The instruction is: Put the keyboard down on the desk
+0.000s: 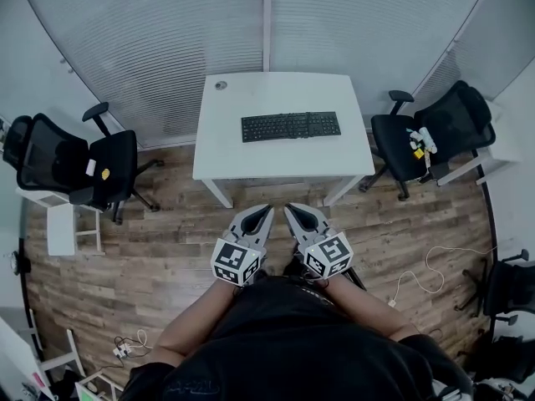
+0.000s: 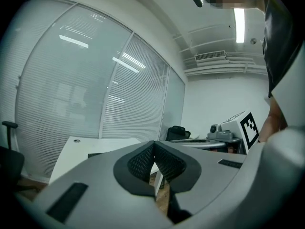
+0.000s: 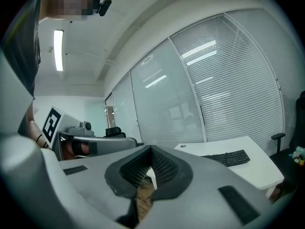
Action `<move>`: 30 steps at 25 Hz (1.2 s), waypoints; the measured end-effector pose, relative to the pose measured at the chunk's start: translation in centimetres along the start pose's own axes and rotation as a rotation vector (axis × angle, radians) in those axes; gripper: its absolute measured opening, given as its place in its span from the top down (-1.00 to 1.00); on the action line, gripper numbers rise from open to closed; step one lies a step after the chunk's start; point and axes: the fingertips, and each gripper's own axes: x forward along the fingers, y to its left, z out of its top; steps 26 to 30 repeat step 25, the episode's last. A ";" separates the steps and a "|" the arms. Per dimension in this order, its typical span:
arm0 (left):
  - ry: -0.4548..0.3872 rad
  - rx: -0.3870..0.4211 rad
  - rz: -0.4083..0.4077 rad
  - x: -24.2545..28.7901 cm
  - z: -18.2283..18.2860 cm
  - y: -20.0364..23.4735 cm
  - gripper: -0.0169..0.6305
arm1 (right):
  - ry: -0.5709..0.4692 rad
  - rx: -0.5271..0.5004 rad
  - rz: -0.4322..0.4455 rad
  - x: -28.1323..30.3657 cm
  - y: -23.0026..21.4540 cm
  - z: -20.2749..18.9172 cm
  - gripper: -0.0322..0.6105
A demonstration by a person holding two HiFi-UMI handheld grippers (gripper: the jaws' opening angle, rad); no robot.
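Wood floor [image 1: 167, 249], white desk [image 1: 276, 161], keyboard [image 1: 291, 126] on it, blinds [image 1: 167, 40] behind

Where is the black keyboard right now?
In the head view, the flat black keyboard lies near the middle of the white rectangular desk, which stands against the window blinds at the top centre.

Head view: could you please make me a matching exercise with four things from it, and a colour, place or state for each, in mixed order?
Things:
1. keyboard
2. desk
3. left gripper
4. chair on the picture's right

Descriptions:
A. white, in front of the window blinds
B. shut and empty, above the wooden floor
C. small items lie on its seat
D. black, lying on the desk

Pairs: 1-D, 2-A, 3-B, 4-C
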 end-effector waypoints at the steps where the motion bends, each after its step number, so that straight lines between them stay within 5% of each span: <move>1: -0.005 -0.007 -0.002 -0.6 0.1 -0.1 0.90 | -0.003 0.000 0.000 -0.1 0.6 0.0 0.83; 13: -0.024 -0.028 -0.016 -5.4 -0.4 0.2 0.90 | -0.013 -0.039 0.019 0.3 5.7 -0.4 0.83; 30: -0.035 -0.038 -0.032 -4.5 0.0 -0.8 0.90 | -0.022 -0.045 0.024 -0.5 5.0 0.1 0.83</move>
